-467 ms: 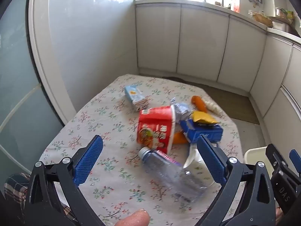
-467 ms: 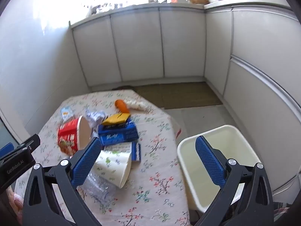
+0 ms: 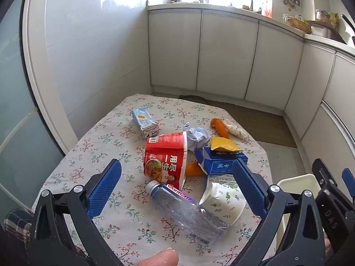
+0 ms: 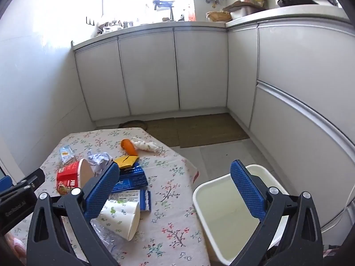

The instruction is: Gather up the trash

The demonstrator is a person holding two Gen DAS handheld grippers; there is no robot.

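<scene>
Trash lies piled on a floral tablecloth (image 3: 93,155): a red noodle cup (image 3: 165,159) on its side, a clear plastic bottle (image 3: 186,210), a white paper cup (image 3: 221,201), a blue box (image 3: 219,163), a yellow wrapper (image 3: 223,144), crumpled foil (image 3: 196,136), a small milk carton (image 3: 145,123), an orange carrot-like piece (image 3: 219,127) and a white wad (image 3: 235,130). My left gripper (image 3: 176,185) hangs open over the bottle and noodle cup, holding nothing. My right gripper (image 4: 175,188) is open between the table's edge and the white bin (image 4: 224,215), also with nothing in it.
The white bin (image 3: 295,182) stands on the floor right of the table. White cabinets (image 4: 150,71) line the back and right walls, with a brown mat (image 4: 195,128) before them. A fingertip (image 3: 159,258) shows at the bottom of the left wrist view.
Both grippers have stayed open. The left view has shifted only slightly, and the trash has not moved.
</scene>
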